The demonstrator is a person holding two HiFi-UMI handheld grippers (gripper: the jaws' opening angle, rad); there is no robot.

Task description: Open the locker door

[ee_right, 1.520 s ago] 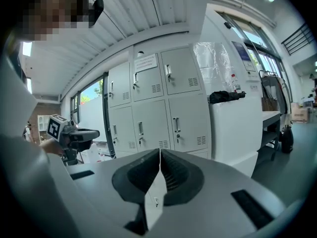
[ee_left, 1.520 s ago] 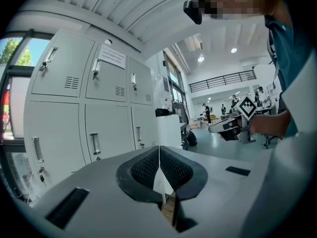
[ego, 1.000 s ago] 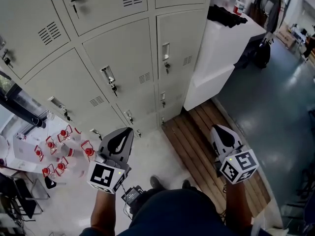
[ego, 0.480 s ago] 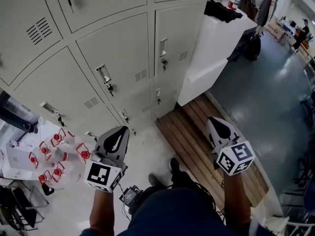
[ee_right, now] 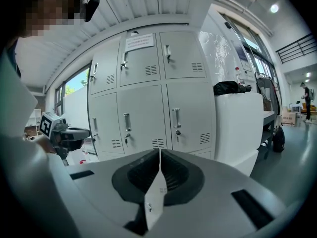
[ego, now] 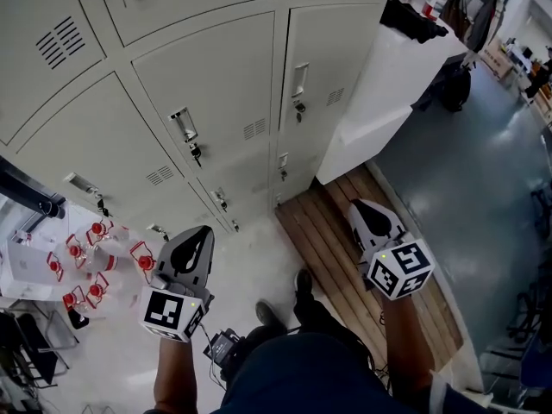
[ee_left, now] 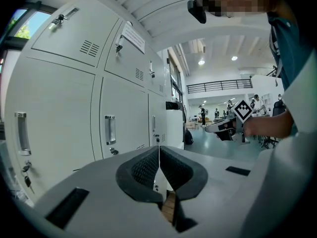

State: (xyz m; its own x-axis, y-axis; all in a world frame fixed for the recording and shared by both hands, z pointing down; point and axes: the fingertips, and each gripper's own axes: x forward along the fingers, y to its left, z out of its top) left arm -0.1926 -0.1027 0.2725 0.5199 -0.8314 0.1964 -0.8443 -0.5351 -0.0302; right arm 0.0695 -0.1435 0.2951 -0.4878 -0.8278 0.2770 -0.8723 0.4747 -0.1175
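The grey lockers (ego: 216, 84) fill the top of the head view, all doors shut, each with a chrome handle (ego: 299, 79) and a key lock below it. My left gripper (ego: 203, 231) hangs low at the left, jaws shut with nothing between them, well short of the doors. Held over the wooden slats at the right, my right gripper (ego: 358, 207) is also shut and empty. In the right gripper view the gripper (ee_right: 159, 155) points at the locker doors (ee_right: 148, 113) from a distance. The left gripper (ee_left: 159, 150) looks along the locker row (ee_left: 111, 128).
A white cabinet (ego: 388, 93) with a black bag (ego: 414, 20) on top stands right of the lockers. A wooden slat platform (ego: 332, 248) lies at its foot. Red-capped bottles (ego: 95, 257) stand on the floor at left. A small black device (ego: 222, 345) hangs near my feet.
The view has shifted slightly, and the lockers sit a little further right in it. Both grippers have drifted a little left and stay shut and empty.
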